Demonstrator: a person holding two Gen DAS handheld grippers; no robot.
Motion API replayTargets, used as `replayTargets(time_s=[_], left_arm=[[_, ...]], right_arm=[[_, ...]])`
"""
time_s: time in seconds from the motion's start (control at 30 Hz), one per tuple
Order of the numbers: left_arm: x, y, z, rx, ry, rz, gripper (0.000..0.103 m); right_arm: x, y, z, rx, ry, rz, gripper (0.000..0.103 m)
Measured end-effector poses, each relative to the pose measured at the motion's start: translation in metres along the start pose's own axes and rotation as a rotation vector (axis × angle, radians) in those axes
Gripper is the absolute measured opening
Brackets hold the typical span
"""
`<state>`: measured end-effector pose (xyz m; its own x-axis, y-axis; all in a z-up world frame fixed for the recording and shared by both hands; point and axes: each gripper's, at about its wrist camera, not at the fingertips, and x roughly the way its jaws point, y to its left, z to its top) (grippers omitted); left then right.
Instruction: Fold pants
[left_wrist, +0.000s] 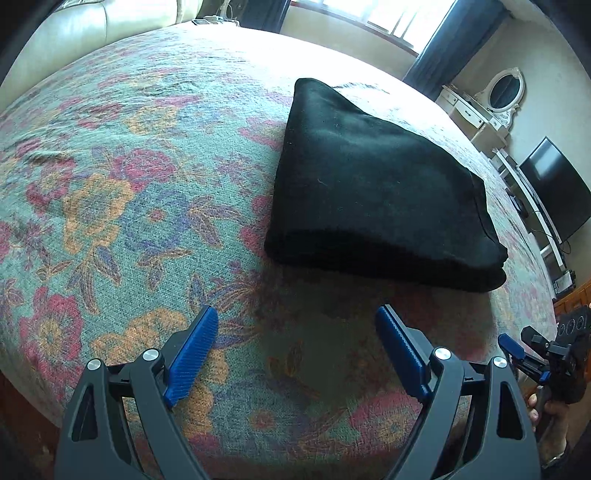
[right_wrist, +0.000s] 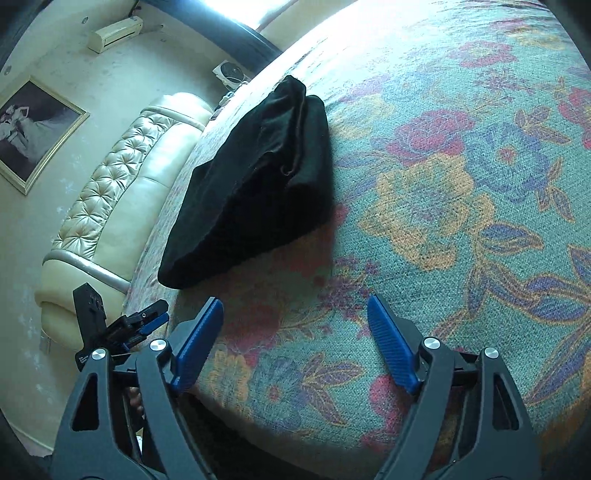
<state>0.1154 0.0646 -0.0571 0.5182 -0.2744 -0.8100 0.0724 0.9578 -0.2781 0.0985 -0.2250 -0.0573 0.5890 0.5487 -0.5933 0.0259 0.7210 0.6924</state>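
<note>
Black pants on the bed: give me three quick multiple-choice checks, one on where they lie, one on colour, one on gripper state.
1. Where do the pants lie?
A. on the floral bedspread
B. on the headboard
C. on the floor

2. What colour are the gripper pads?
A. red
B. blue
C. white

3. How do the left gripper and right gripper stand?
A. both shut on cloth
B. one holds the pants
C. both open, nothing between the jaws

Answers:
1 A, the folded bundle rests on the patterned cover.
2 B, the ribbed pads are blue in both wrist views.
3 C, only bedspread shows between each pair of fingers, short of the pants.
</note>
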Motion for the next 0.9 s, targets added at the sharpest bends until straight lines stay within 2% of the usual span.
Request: replayTargets(time_s=[0.17,0.2,0.3,0.37,0.43,0.47,0.6,0.7,0.73,0.77,0.8,0.83,0.87,0.9], left_arm=[[0.002,-0.007,-0.002,0.037,0.002,0.006,0.086],[0.002,-0.007,-0.001,0.039,0.003,-0.015,0.086],[0.004,-0.001,0.006,0.011,0.019,-0.087,0.086],[0.006,0.012,0.014,-0.072,0.017,-0.176,0.086],[0.011,0.026,0.023,-0.174,0.012,-0.261,0.086],[0.014,0.031,0.027,-0.217,0.011,-0.286,0.086],[0.029,0.042,0.042,-0.296,0.009,-0.342,0.086],[0.039,0.039,0.052,-0.289,0.016,-0.357,0.086],[0.041,0.036,0.055,-0.278,0.016,-0.352,0.086],[0.042,0.036,0.057,-0.271,0.012,-0.354,0.086],[0.043,0.036,0.058,-0.274,0.007,-0.364,0.086],[0.043,0.037,0.057,-0.282,0.000,-0.373,0.086],[0.044,0.037,0.057,-0.288,-0.001,-0.375,0.085],[0.044,0.037,0.056,-0.283,0.001,-0.365,0.082]], right_arm=[[0.006,0.014,-0.001,-0.039,0.010,-0.063,0.087],[0.007,0.011,0.002,-0.015,0.020,-0.033,0.087],[0.007,-0.007,0.020,0.126,0.008,0.138,0.087],[0.008,-0.023,0.036,0.234,-0.023,0.226,0.087],[0.018,-0.036,0.052,0.318,-0.024,0.321,0.087],[0.025,-0.039,0.058,0.339,-0.015,0.341,0.087],[0.047,-0.032,0.081,0.310,0.005,0.310,0.091],[0.056,-0.027,0.089,0.298,0.005,0.276,0.090],[0.058,-0.025,0.089,0.285,0.010,0.255,0.082],[0.059,-0.023,0.089,0.268,0.020,0.219,0.058],[0.063,-0.023,0.088,0.253,0.038,0.164,0.046],[0.065,-0.025,0.085,0.257,0.046,0.157,0.040],[0.065,-0.029,0.084,0.272,0.042,0.187,0.034],[0.064,-0.031,0.083,0.277,0.044,0.203,0.032]])
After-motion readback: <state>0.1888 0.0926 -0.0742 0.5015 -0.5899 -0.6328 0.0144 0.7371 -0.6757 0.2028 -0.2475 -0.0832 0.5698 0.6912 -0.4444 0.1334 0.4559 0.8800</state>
